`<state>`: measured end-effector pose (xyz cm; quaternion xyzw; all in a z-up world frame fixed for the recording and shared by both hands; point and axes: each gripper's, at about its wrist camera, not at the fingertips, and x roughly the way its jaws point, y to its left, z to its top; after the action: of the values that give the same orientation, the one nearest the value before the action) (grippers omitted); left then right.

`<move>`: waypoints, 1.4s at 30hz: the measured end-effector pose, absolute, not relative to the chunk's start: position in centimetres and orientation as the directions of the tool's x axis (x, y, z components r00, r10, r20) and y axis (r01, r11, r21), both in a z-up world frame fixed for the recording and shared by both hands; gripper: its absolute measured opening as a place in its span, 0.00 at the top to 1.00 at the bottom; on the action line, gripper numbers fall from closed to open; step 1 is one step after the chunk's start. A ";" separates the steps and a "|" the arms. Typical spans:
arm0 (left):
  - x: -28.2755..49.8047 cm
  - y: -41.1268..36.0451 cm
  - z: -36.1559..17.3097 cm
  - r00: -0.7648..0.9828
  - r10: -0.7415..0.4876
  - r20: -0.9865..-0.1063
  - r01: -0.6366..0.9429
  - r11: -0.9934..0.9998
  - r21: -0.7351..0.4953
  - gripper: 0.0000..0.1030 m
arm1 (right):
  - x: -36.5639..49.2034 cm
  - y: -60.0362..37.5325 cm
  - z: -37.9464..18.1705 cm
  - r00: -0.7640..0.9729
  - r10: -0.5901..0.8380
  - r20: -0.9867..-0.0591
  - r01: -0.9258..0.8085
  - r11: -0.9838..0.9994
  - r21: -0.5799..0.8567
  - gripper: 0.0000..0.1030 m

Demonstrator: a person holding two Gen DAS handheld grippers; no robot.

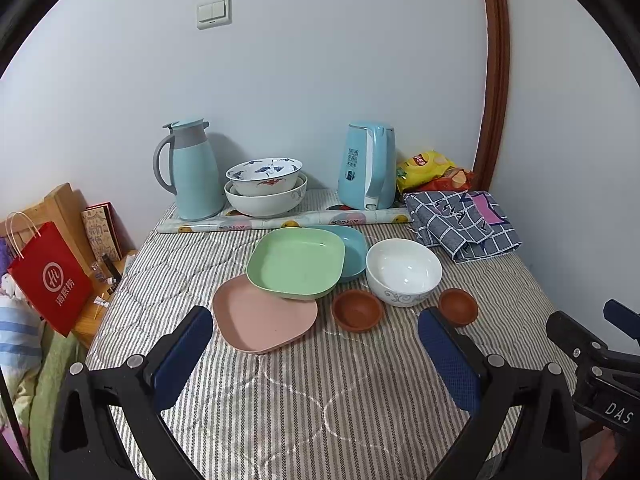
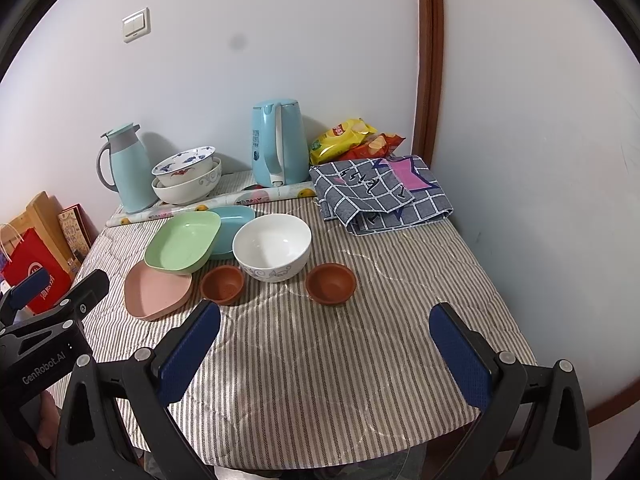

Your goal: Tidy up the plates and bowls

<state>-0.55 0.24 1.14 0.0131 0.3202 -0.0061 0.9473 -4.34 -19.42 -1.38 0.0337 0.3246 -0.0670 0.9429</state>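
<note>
On the striped table a green square plate [image 1: 296, 262] [image 2: 182, 242] leans over a pink plate [image 1: 262, 320] [image 2: 154, 290] and a blue plate [image 1: 350, 244] [image 2: 232, 220]. A white bowl [image 1: 402, 272] [image 2: 272, 246] stands beside them, with two small brown bowls [image 1: 357, 310] [image 1: 458, 306] [image 2: 223, 284] [image 2: 331, 283] in front. Two patterned bowls [image 1: 264, 186] [image 2: 186, 178] are stacked at the back. My left gripper [image 1: 316, 344] is open and empty, short of the pink plate. My right gripper [image 2: 326, 334] is open and empty, short of the right brown bowl.
A blue thermos jug [image 1: 192, 170] [image 2: 126, 170], a blue kettle [image 1: 368, 166] [image 2: 278, 144], a rolled mat [image 1: 280, 222], snack bags [image 1: 432, 170] [image 2: 352, 140] and a folded checked cloth [image 1: 464, 222] [image 2: 380, 194] line the back. A red paper bag [image 1: 50, 276] stands left of the table. Walls close the back and right.
</note>
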 end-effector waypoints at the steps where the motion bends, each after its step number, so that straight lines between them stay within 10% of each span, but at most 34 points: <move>1: -0.5 0.2 1.1 0.795 -0.001 -0.607 0.020 1.000 0.024 0.00 | -4.4 -19.4 -1.4 0.781 -0.105 -0.616 0.148 0.989 0.019 0.00; 42: 3.0 2.3 -0.1 0.776 0.012 -0.631 -0.001 1.000 0.018 0.00 | -1.8 -18.5 -1.9 0.789 -0.080 -0.609 0.134 0.990 0.044 0.00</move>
<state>3.05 2.32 -0.10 0.0082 0.3349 0.0033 0.9422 -1.81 -18.48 -1.91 0.0421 0.3197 -0.0565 0.9449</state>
